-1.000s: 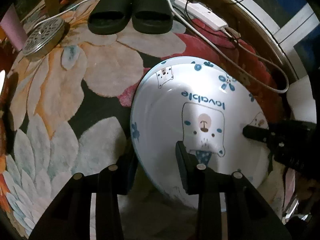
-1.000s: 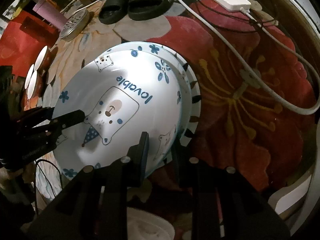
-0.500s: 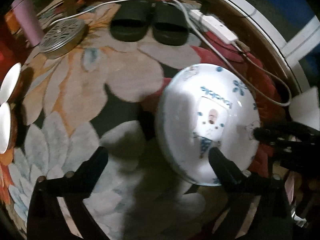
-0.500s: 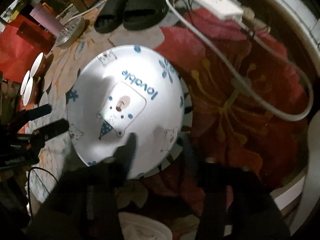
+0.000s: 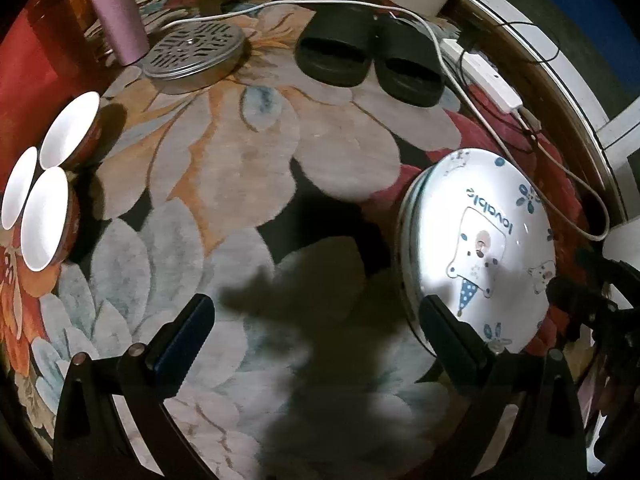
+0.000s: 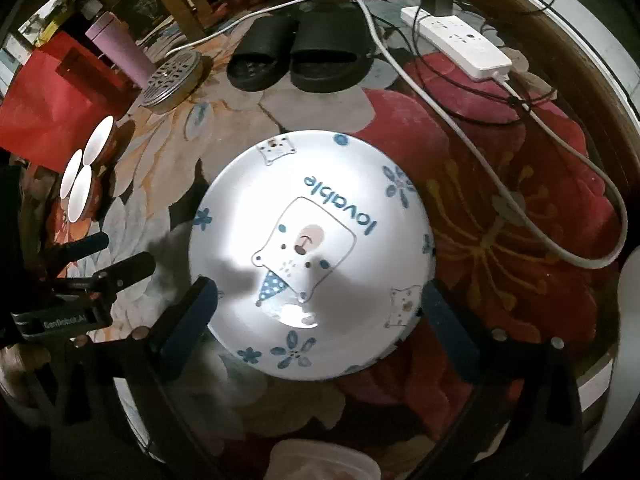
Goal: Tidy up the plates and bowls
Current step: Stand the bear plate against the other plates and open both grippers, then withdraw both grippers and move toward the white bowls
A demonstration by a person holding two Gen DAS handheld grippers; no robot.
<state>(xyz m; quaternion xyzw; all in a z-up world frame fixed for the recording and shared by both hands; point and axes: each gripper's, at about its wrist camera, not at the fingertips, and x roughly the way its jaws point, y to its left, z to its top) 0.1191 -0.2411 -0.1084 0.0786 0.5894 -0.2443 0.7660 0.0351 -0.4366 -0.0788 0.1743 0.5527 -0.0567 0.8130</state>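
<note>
Bear-print plate lies flat on the flowered rug, on top of another plate whose rim peeks out at its left edge. Right hand-held gripper hovers over it, jaws opening — nothing gripped. Left hand-held gripper stands wide and empty over bare rug beside the plate. Three small white bowls cluster far left.

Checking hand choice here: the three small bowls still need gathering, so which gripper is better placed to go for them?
Probably the left. The left gripper is open and empty over the rug, nearer the three small bowls. The right gripper is opening over the bear plate, farther from them.
</note>
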